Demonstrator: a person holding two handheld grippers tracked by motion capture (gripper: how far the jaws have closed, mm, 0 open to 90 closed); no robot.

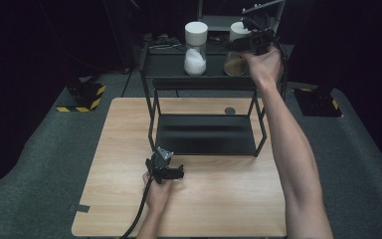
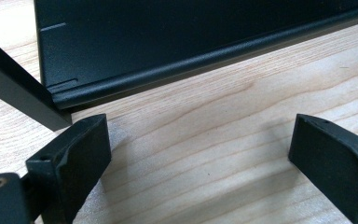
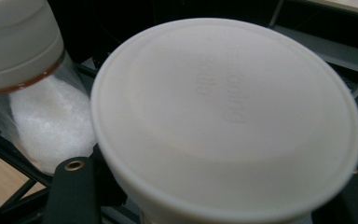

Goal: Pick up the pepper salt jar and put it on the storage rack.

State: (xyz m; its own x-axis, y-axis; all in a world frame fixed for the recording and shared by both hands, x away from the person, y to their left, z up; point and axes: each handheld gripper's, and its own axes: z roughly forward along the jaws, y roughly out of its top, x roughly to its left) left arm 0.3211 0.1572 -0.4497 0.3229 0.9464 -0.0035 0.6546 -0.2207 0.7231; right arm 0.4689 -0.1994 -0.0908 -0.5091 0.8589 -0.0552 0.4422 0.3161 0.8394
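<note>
Gripping the jar of brown powder (image 1: 236, 59) just below its white lid (image 3: 223, 116), the right tool (image 1: 251, 40) is closed on it at the rack's upper shelf (image 1: 169, 64), close beside the jar of white powder (image 1: 195, 50). The left tool (image 1: 165, 169) rests low over the bench (image 1: 219, 199) near the rack's lower shelf (image 2: 177, 42), jaws spread wide and empty.
</note>
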